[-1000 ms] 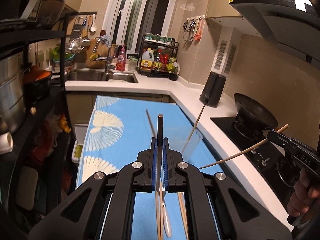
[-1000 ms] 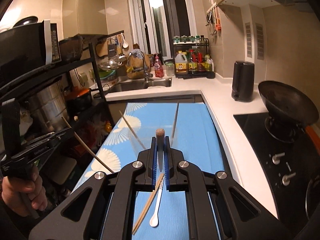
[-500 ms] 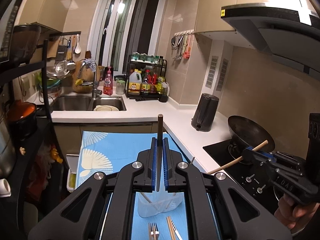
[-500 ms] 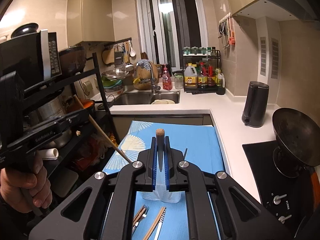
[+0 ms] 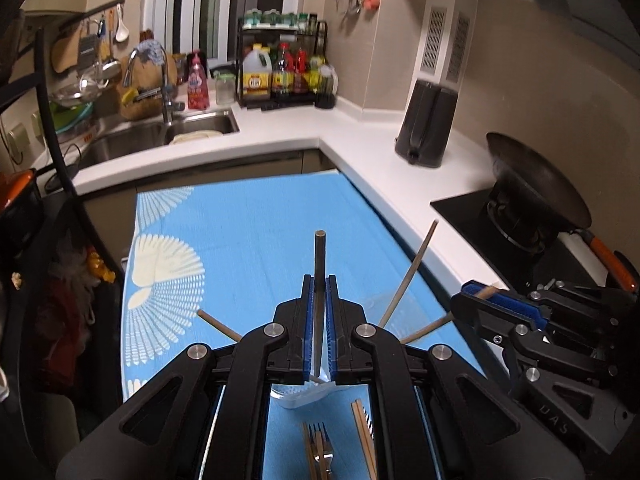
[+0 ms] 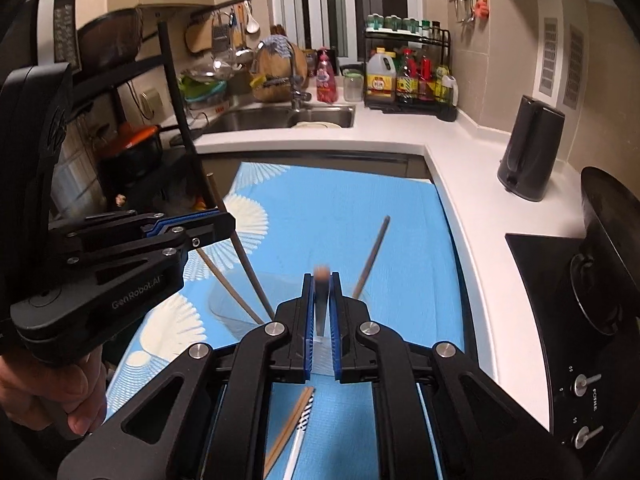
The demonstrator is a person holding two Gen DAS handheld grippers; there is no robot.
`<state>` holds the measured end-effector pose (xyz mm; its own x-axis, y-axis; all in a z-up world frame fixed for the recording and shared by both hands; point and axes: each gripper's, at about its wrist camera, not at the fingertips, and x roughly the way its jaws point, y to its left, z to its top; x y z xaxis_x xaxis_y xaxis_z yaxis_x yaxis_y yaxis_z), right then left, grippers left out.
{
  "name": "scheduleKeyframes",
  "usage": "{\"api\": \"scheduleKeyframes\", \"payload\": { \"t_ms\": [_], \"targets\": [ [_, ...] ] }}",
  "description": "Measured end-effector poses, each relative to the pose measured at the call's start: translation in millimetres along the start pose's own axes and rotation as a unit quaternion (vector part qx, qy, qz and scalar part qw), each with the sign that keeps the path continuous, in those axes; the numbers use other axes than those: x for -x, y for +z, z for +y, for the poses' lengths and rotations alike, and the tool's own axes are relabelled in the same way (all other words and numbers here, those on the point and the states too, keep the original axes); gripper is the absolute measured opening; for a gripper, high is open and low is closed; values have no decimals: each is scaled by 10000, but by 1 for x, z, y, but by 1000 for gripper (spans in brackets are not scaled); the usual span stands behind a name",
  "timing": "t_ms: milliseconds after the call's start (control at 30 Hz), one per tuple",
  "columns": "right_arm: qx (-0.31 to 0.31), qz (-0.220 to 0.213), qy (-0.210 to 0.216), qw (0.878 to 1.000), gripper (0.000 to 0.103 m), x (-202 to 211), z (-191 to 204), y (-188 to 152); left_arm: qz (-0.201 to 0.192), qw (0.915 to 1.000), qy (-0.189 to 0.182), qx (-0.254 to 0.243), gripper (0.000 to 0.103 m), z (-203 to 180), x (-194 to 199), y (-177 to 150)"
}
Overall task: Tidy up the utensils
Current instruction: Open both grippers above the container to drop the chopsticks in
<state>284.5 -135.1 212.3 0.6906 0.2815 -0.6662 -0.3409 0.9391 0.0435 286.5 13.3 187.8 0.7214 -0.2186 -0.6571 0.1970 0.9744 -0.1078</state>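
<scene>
My left gripper (image 5: 319, 322) is shut on a dark chopstick (image 5: 319, 258) that stands upright over a clear plastic cup (image 5: 308, 394) on the blue cloth (image 5: 248, 236). My right gripper (image 6: 321, 322) is shut on a brown-tipped chopstick (image 6: 321, 280) over the same cup (image 6: 224, 304). Two more chopsticks lean in the cup (image 6: 370, 258). The right gripper shows at the right of the left wrist view (image 5: 476, 300), the left gripper at the left of the right wrist view (image 6: 216, 226). A fork (image 5: 320, 446) and loose chopsticks (image 5: 362, 432) lie on the cloth in front.
White counter (image 5: 360, 136) wraps the back and right. A black kettle (image 5: 426, 124), a wok on the hob (image 5: 536, 184), a sink (image 5: 200, 126) and a bottle rack (image 5: 280, 72) stand around. A dark shelf unit (image 6: 132, 136) is at the left.
Both grippers have come down and closer together over the cup, each still holding its chopstick. The views tilted down toward the cloth.
</scene>
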Motion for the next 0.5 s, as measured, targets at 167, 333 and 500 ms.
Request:
{"api": "scheduleKeyframes", "payload": {
  "t_ms": [167,333,500],
  "targets": [
    [48,-35,-301,9995,30,1,-1,-6,-185,9997,177,-46,40,-3,7,2],
    [10,-180,-421,9989,32,16,-4,-4,-342,9991,248,-94,41,-8,21,4],
    [39,-404,-506,9979,32,40,0,-1,-462,9985,294,-55,42,-10,40,2]
  ]
}}
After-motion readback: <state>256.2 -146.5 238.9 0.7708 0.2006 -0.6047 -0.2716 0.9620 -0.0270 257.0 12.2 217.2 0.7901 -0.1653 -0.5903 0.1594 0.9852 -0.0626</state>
